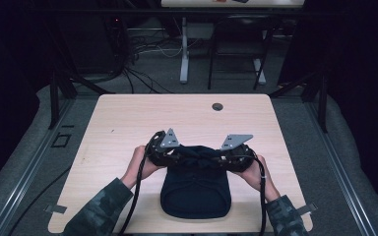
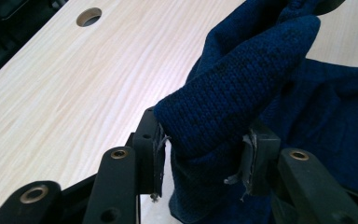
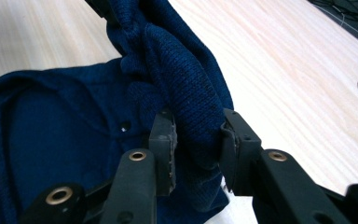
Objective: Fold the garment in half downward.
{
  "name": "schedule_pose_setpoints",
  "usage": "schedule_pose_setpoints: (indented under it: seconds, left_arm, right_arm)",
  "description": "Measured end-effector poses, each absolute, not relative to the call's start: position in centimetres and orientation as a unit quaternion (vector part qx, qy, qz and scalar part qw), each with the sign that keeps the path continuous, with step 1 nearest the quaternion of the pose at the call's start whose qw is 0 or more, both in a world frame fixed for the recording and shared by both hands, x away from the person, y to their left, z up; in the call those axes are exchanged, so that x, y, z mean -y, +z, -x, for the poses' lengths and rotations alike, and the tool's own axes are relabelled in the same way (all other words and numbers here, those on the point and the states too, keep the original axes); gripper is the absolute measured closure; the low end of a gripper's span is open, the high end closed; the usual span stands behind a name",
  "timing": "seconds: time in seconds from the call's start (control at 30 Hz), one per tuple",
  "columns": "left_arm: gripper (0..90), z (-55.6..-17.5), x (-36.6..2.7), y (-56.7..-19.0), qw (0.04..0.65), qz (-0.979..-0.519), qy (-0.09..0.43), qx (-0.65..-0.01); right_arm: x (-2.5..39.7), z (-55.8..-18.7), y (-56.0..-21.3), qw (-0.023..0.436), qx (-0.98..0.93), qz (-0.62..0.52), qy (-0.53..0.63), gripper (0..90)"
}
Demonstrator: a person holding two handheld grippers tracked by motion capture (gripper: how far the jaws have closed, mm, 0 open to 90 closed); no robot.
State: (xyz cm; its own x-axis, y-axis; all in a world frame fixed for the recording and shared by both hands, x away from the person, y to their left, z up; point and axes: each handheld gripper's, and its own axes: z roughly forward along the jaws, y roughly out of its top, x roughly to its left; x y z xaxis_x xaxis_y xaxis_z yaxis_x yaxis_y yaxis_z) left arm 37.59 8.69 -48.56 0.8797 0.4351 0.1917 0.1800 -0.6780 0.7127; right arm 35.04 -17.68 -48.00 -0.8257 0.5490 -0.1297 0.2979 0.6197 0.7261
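item: dark blue knit cloth (image 1: 195, 189), on the near middle of the table (image 1: 128, 118), its far edge bunched and lifted between two grippers. left gripper (image 2: 203, 149): clamped on a thick fold of the cloth. right gripper (image 3: 196, 142): clamped on the other end of the same bunched edge. high view: both hands at the cloth's far corners, the cloth's rounded near end flat on the table, a hole (image 1: 217, 106) near the table's far edge. gripper views: knit texture, pads pressed into the folds.
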Motion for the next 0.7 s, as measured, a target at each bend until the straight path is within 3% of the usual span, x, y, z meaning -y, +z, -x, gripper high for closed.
schedule_pose_setpoints:
  seconds: [0.2, 0.7]
  left_arm:
    - [61.7, -36.6, -8.9, -49.1, 0.375, -0.895, 0.174, -0.169]
    - [61.7, -35.1, -9.2, -50.0, 0.379, -0.895, 0.167, -0.164]
  right_arm:
    - [17.8, -34.1, -48.6, 0.164, -0.886, -0.24, 0.362, 67.4]
    - [17.7, -32.9, -49.3, 0.152, -0.89, -0.245, 0.354, 66.6]
